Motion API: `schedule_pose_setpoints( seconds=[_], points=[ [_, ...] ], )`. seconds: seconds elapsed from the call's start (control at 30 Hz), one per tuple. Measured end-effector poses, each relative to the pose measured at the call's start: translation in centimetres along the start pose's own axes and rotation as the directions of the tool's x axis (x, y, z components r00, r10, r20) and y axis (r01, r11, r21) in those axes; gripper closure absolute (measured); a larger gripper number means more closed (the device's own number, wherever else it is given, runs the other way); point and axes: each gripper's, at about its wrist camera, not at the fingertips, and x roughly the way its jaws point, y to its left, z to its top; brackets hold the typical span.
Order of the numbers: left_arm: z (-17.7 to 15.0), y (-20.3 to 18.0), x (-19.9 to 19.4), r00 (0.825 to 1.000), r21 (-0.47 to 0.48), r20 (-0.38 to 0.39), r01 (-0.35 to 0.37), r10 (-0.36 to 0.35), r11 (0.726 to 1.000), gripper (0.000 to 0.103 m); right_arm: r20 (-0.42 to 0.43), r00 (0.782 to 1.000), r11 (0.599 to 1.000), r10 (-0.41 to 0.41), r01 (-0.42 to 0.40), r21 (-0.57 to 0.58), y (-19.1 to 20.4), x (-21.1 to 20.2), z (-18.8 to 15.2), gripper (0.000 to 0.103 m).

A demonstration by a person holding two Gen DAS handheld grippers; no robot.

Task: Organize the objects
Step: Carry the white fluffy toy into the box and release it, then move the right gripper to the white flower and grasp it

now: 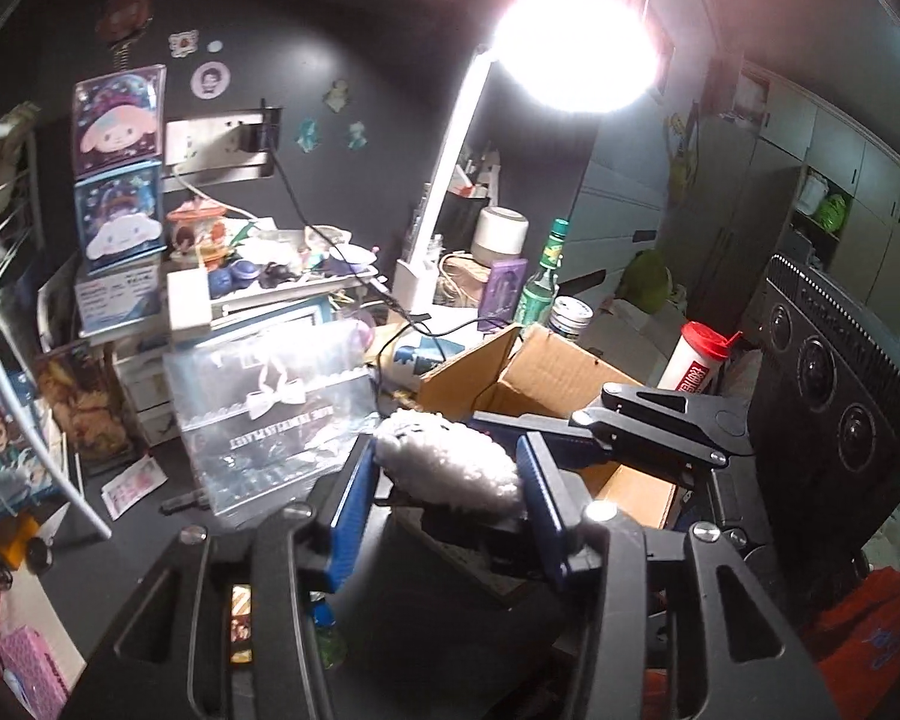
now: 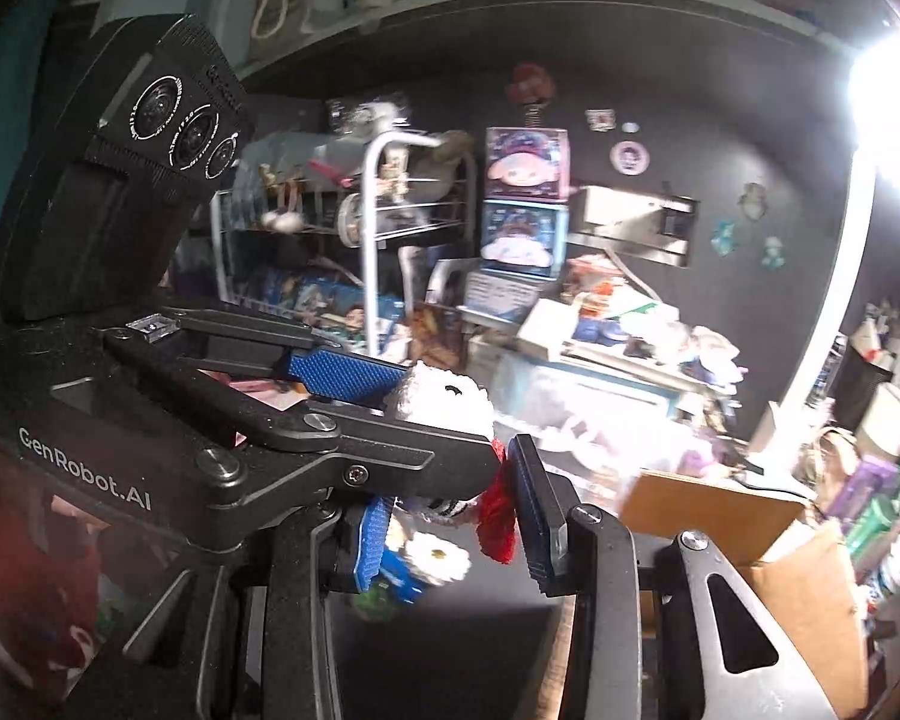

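Gripping white plush toy [image 1: 447, 465]: left hand-held gripper [image 1: 444, 480], above cardboard box [image 1: 546, 372].

Dark desk [image 1: 144, 525], with open cardboard box [image 1: 546, 372], clear gift box [image 1: 270, 420], white lamp base [image 1: 417, 285] directly on top.

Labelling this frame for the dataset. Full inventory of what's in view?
crocheted toy: 1, white with red part, between both grippers
cardboard box: 1, brown, open, behind the toy
character boxes: 2, purple over blue, stacked at left wall
desk lamp: 1, white, lit
green bottle: 1, behind box
cup with red lid: 1, white, right of box
left gripper: 1, black, blue pads, holding toy
right gripper: 1, same, grip unclear
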Motion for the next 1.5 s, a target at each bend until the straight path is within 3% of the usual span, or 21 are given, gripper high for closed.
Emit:
schedule_pose_setpoints(
  seconds=[0.2,0.5,0.6,0.67,0.73,0.8,0.87,0.93,0.97,1.1,1.27,1.33,1.4,1.5],
  points=[
    [2.9,-3.3,5.3,0.996,0.021,-0.071,0.058,-0.056,0.998,0.059,-0.06,0.996,0.996,-0.064,0.068,0.054,-5.3,-1.4,-0.6,0.071],
    [4.2,-5.5,12.7,0.972,-0.005,-0.221,0.085,-0.084,0.996,0.059,-0.234,0.971,0.988,-0.044,0.076,0.131,-11.0,-1.1,-2.4,0.07],
    [4.3,-5.9,14.0,0.964,0.003,-0.259,0.067,-0.064,0.998,0.059,-0.279,0.959,0.989,-0.039,0.078,0.129,-11.8,-0.9,-3.1,0.068],
    [4.3,-6.1,14.2,0.962,0.013,-0.267,0.058,-0.052,0.998,0.056,-0.303,0.952,0.989,-0.04,0.081,0.124,-12.0,-0.7,-3.4,0.059],
    [4.3,-6.0,13.6,0.967,0.017,-0.249,0.054,-0.048,0.998,0.036,-0.314,0.948,0.99,-0.043,0.084,0.116,-12.0,-0.6,-3.6,0.037],
    [4.5,-5.8,12.2,0.977,0.029,-0.21,0.045,-0.037,0.999,0.028,-0.311,0.949,0.99,-0.055,0.092,0.105,-12.0,-0.8,-3.6,0.031],
    [4.5,-5.5,10.7,0.983,0.032,-0.18,0.037,-0.03,0.999,0.027,-0.298,0.953,0.991,-0.06,0.092,0.097,-11.7,-1.0,-3.4,0.03],
    [4.5,-5.0,9.3,0.988,0.027,-0.153,0.026,-0.021,0.999,0.026,-0.265,0.963,0.993,-0.046,0.073,0.091,-11.0,-1.4,-3.0,0.007],
    [4.4,-4.6,8.4,0.991,0.027,-0.136,0.009,-0.005,1.0,0.025,-0.242,0.969,0.994,-0.043,0.065,0.083,-10.5,-1.6,-2.6,0.002],
    [3.6,-2.5,4.9,0.995,0.019,-0.076,-0.07,0.072,0.997,0.022,-0.148,0.987,0.998,-0.066,0.068,0.004,-7.3,-2.4,-1.1,0.0],
    [1.2,1.0,0.6,0.985,-0.03,-0.021,-0.169,0.169,0.985,0.022,-0.073,0.994,0.99,-0.076,0.067,-0.122,-2.0,-2.1,0.3,0.0],
    [0.0,2.3,-0.8,0.979,-0.05,-0.006,-0.203,0.203,0.978,0.021,-0.075,0.996,0.989,-0.04,0.029,-0.144,0.3,-1.3,0.5,0.0],
    [-1.4,3.5,-1.9,0.97,-0.07,0.006,-0.241,0.242,0.968,0.021,-0.088,0.995,0.986,0.048,-0.061,-0.157,2.7,-0.2,0.4,0.0],
    [-3.7,5.4,-3.3,0.954,-0.108,0.019,-0.295,0.298,0.949,0.021,-0.109,0.992,0.984,0.067,-0.084,-0.16,5.4,1.8,-0.4,0.001]
  ],
)
